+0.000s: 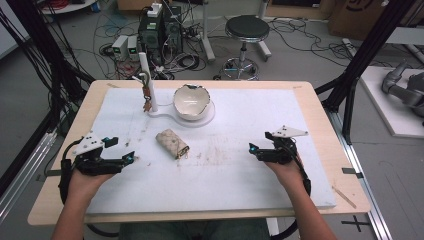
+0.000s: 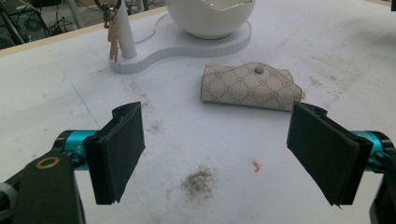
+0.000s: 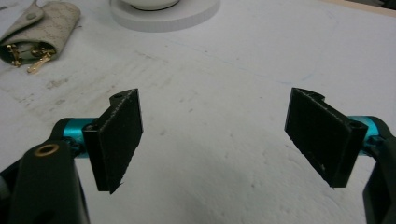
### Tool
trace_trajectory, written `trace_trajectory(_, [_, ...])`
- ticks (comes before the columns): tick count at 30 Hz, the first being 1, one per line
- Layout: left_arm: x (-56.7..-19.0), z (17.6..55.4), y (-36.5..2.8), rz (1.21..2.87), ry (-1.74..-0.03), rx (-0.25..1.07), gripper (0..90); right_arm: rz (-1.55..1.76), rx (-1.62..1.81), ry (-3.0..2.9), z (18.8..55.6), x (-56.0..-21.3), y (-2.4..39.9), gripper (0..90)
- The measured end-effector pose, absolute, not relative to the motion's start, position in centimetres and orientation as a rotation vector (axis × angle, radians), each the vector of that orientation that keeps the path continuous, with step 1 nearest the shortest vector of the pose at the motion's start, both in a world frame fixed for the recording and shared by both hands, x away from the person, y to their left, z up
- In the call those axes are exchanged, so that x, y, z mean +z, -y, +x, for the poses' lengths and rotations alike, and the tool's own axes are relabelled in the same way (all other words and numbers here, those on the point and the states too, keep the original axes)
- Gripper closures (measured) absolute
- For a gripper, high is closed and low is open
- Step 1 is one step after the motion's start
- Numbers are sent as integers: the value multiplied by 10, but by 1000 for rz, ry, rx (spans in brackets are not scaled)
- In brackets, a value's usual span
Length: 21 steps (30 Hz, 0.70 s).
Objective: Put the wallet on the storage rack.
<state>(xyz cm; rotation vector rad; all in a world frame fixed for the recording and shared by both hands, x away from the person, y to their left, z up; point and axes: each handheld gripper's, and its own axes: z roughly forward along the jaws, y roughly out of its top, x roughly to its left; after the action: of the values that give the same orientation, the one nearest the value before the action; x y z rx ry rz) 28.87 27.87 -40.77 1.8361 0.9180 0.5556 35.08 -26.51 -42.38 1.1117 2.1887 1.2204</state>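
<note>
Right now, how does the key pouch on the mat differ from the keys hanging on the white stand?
The key pouch lies flat on the mat, apart from the stand; the hanging keys dangle off the white stand behind it. The key pouch is beige, patterned fabric with a snap; the hanging keys are bare metal. The key pouch lies nearer the left gripper. Both show gold-coloured metal.

On the counter (image 1: 310,100) we see a white mat (image 1: 250,175), smudged brown near its middle. At its far side sits a white stand (image 1: 165,112) with a post (image 1: 145,70); keys (image 1: 146,97) hang from the post's hook. A white bowl (image 1: 190,100) with a jagged rim rests on the stand's round end. Beyond the counter we see a black stool (image 1: 246,30), computer boxes (image 1: 160,30) and loose cables (image 1: 295,30) on the floor.
</note>
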Motion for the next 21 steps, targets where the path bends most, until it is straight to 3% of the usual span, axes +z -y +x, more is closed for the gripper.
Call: trace_trajectory(21, [-417,272,-313,1822,-958,547,191,971,1258,-2320,359,-412,192,195])
